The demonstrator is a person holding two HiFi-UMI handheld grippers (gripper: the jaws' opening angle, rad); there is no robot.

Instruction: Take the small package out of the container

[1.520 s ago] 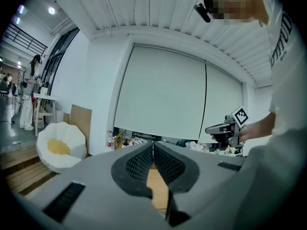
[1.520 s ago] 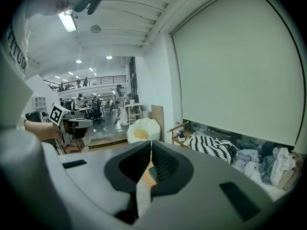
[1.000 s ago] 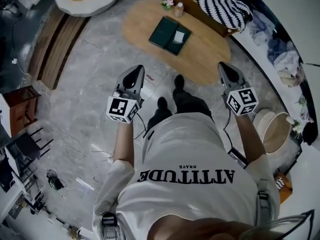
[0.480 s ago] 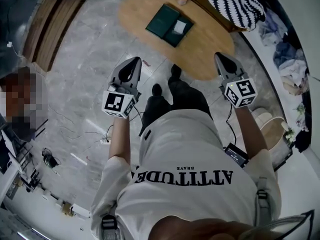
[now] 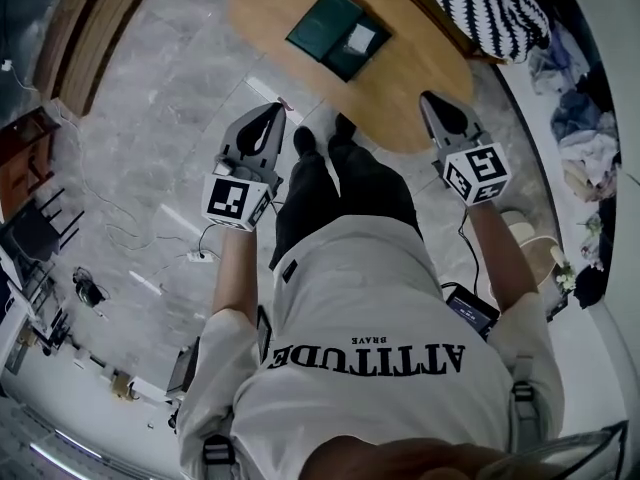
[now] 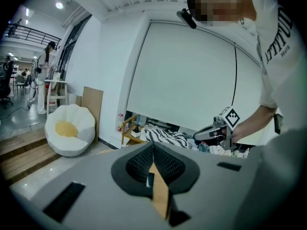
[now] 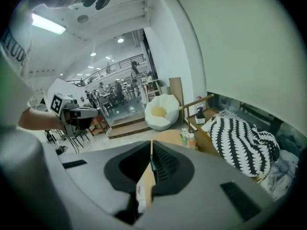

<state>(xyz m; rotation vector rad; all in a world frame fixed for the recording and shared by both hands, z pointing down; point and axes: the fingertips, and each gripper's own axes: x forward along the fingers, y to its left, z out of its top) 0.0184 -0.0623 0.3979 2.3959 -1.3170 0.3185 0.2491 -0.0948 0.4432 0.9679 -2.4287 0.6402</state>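
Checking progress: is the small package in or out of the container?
In. The white small package lies inside the open dark green container on the wooden table.

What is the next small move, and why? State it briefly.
Probably carry the right claw forward over the green container on the wooden table. Both it and the left claw are shut and empty, held short of the container, where the small white package lies untouched.
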